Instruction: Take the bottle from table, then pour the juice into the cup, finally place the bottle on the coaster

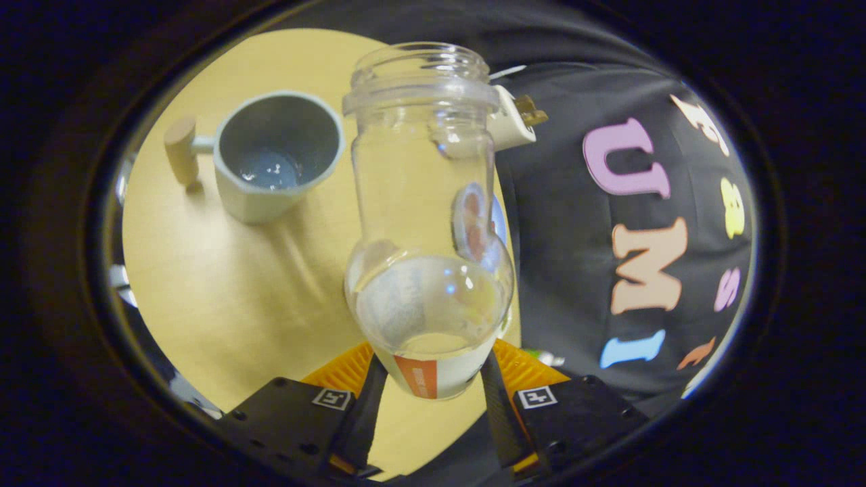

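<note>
Your gripper (433,379) has the bottle (426,223) clamped, one finger on each side of the labelled lower body, so the grasp is on. The bottle is between the fingers, lifted off the counter (223,297), mouth open and pointing away from you. A little clear liquid pools in the bulb near the fingers, so it probably hasn't been poured yet, though glare on the glass makes the level hard to judge.

The cup (274,159) stands upright on the counter beyond the fingers and off to the left, wooden handle (181,149) sticking out on its far left side. The bottle mouth is not over the cup, it sits beside it to the right.

Step in hand looks like the carry to the pour. Swing the mouth left until it is above the cup's opening before tipping. Tip slowly, the liquid is low and will run suddenly down the neck. Keep the squeeze firm, the glass is smooth and rounded where you hold it. A round disc, maybe the coaster (473,223), shows through the glass, distorted; I can't confirm it.
</note>
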The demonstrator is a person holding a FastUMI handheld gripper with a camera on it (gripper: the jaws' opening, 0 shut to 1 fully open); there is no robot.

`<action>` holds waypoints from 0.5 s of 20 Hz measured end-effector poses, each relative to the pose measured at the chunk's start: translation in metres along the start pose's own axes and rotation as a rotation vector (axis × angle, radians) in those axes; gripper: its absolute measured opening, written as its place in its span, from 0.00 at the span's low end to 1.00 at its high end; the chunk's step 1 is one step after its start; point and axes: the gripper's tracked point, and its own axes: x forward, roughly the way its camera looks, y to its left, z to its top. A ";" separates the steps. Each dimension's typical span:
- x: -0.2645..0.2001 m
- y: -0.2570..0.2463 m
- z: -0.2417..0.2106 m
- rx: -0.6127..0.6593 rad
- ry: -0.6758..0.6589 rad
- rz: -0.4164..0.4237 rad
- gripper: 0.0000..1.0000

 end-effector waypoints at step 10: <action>-0.016 -0.015 0.018 0.434 -0.140 0.178 0.74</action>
